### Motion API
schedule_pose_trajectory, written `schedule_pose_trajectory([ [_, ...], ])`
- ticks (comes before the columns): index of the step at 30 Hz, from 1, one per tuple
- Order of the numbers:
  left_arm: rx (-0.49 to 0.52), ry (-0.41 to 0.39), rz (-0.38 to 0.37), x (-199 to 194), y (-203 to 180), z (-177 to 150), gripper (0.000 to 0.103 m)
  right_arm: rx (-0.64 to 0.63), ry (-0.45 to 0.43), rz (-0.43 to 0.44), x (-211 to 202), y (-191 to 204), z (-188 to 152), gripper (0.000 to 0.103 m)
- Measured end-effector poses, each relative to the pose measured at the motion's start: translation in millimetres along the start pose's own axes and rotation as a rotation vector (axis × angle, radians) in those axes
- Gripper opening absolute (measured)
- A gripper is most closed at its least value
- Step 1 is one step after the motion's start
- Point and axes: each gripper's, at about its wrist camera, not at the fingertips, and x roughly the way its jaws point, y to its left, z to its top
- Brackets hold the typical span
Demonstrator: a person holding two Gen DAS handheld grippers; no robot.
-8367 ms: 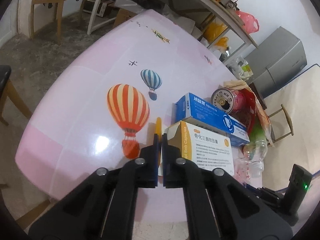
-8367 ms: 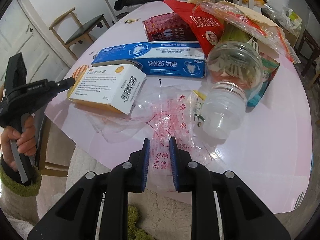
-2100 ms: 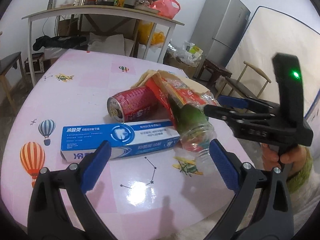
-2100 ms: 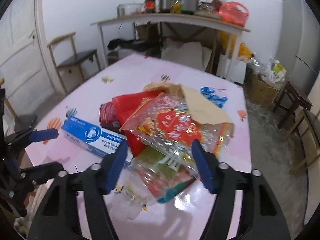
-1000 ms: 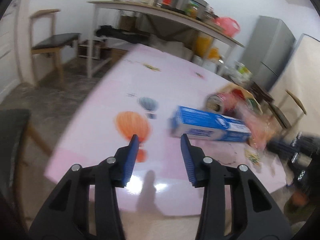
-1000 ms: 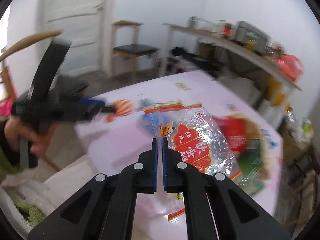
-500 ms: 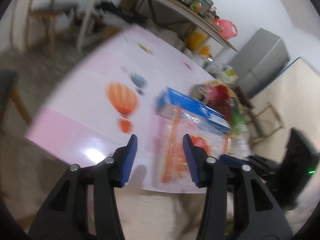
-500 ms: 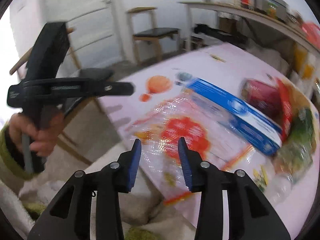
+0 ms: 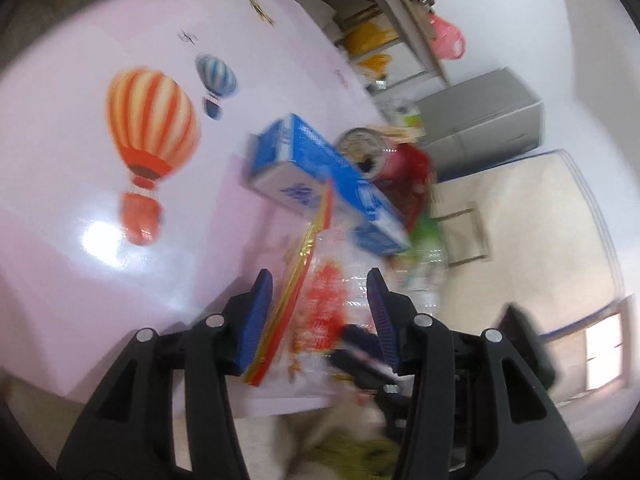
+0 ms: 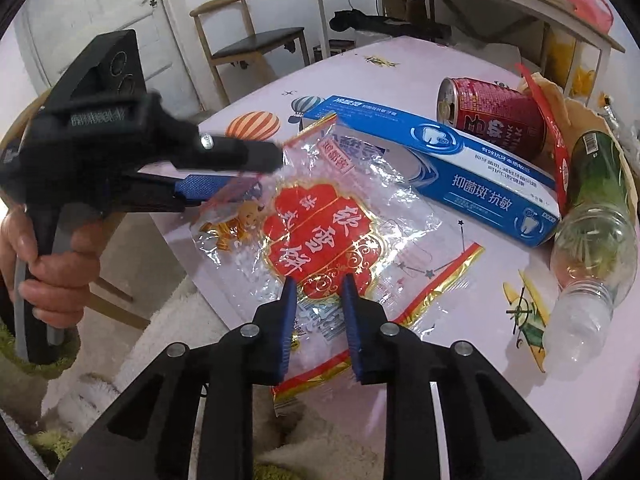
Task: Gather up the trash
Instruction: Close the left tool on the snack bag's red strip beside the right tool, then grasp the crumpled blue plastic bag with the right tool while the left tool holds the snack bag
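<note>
The clear snack wrapper (image 10: 320, 236), lying flat beside the toothpaste box (image 10: 440, 160), looks light, thin and slippery; right gripper (image 10: 320, 320) fingers are closing over its near edge without pinching yet, left gripper (image 10: 240, 176) fingers spread at its far corner.

Left wrist view: motion-blurred; print on blue carton (image 9: 320, 168) unreadable.
Green bottle (image 10: 592, 216): base hidden behind red wrapper (image 10: 556, 148), perhaps.

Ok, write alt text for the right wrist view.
A clear snack wrapper with a red label lies flat at the near edge of a pink table, with the right gripper closing just above its near end. The left gripper reaches in over its far corner; behind lie a blue toothpaste box, a red can and a plastic bottle.
</note>
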Motion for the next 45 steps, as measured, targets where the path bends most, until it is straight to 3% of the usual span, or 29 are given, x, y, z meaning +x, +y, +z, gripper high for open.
schedule_pose_trajectory([
  [2, -0.041, 0.020, -0.061, 2.7, 5.6, 0.9, 0.046, -0.009, -0.005, -0.005, 0.6, 0.9, -0.1, 0.022],
  [4, -0.042, 0.025, -0.064, 6.1, 5.7, -0.3, 0.046, -0.014, -0.007, -0.007, -1.1, 0.5, -1.8, 0.022],
  [6, -0.010, 0.030, -0.025, 9.6, -0.5, -1.3, 0.046, -0.013, -0.010, -0.005, -2.1, 0.5, -2.8, 0.021],
  [7, 0.030, 0.037, 0.032, 13.5, -7.1, -2.3, 0.045, -0.012, -0.011, -0.005, -1.7, 0.3, -2.8, 0.021],
  [11, 0.162, 0.080, 0.206, 30.4, -28.3, -9.2, 0.027, -0.015, -0.012, -0.007, -2.7, 0.3, -3.0, 0.021],
  [15, 0.201, 0.080, 0.246, 32.5, -35.6, -12.6, 0.011, -0.013, -0.047, 0.009, -23.3, -3.6, -1.2, 0.021],
  [18, 0.215, 0.074, 0.262, 34.6, -37.7, -12.6, 0.009, -0.014, -0.126, 0.022, -58.3, -13.2, 8.6, 0.023],
  [20, 0.221, 0.072, 0.273, 32.3, -37.7, -12.8, 0.008, -0.004, -0.191, 0.003, -82.6, -26.8, 18.9, 0.027],
  [22, 0.237, 0.067, 0.300, 29.8, -39.8, -15.3, 0.008, 0.031, -0.270, -0.067, -109.6, -53.2, 34.7, 0.043],
  [25, 0.247, 0.061, 0.312, 24.2, -39.8, -16.2, 0.008, 0.143, -0.328, -0.199, -133.6, -107.4, 62.1, 0.060],
  [27, 0.242, 0.059, 0.311, 23.6, -37.8, -16.8, 0.008, 0.253, -0.312, -0.263, -138.4, -153.4, 83.1, 0.066],
  [32, 0.218, 0.053, 0.314, 16.4, -29.5, -15.6, 0.008, 0.474, -0.153, -0.220, -105.8, -258.0, 124.8, 0.073],
  [37, 0.238, 0.043, 0.325, 10.9, -32.3, -16.5, 0.008, 0.462, 0.013, -0.286, -40.2, -330.7, 166.6, 0.073],
  [45, 0.230, 0.062, 0.278, 6.4, -41.8, -17.6, 0.003, 0.425, 0.163, -0.248, 40.2, -384.9, 190.0, 0.072],
])
